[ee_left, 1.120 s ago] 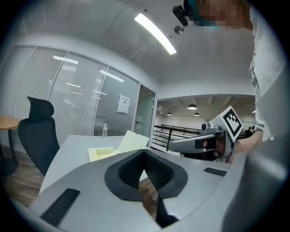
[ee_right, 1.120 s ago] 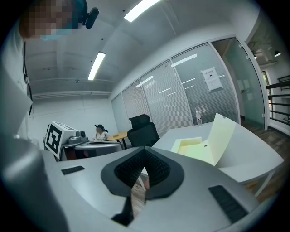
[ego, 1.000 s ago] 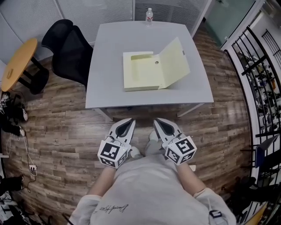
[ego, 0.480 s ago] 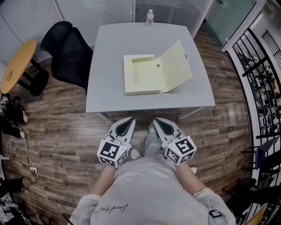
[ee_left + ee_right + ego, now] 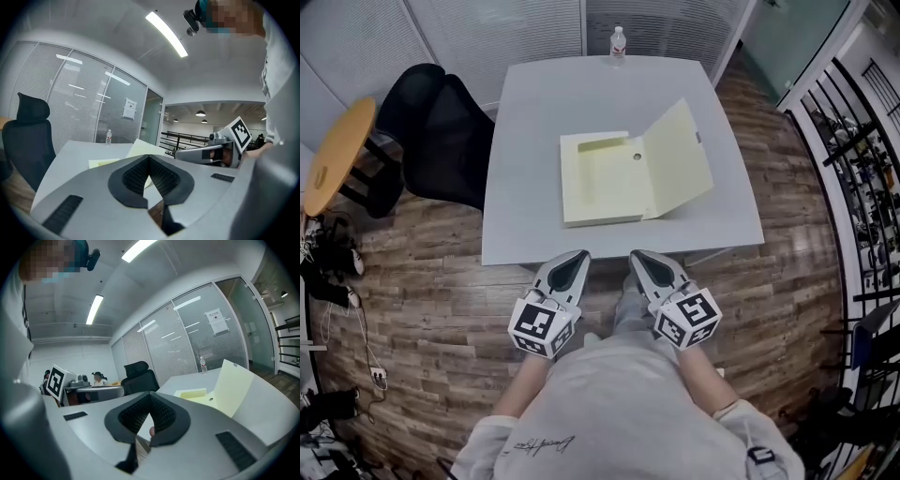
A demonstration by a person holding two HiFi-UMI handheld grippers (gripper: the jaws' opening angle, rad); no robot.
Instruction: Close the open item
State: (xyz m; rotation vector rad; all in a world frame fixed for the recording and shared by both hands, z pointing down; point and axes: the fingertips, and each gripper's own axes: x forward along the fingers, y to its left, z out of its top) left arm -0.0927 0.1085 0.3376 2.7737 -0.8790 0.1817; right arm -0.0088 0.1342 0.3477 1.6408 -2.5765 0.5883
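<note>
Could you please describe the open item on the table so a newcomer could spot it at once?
Start at the grey table beside the black office chair. A pale yellow box file lies towards its near edge, lid tilted up on the right. Its only neighbour is a small water bottle at the far edge.

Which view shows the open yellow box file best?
The head view: the whole box file lies open on the table, with its lid raised at the right. Both gripper views catch only a low, partial glimpse over their jaws.
</note>
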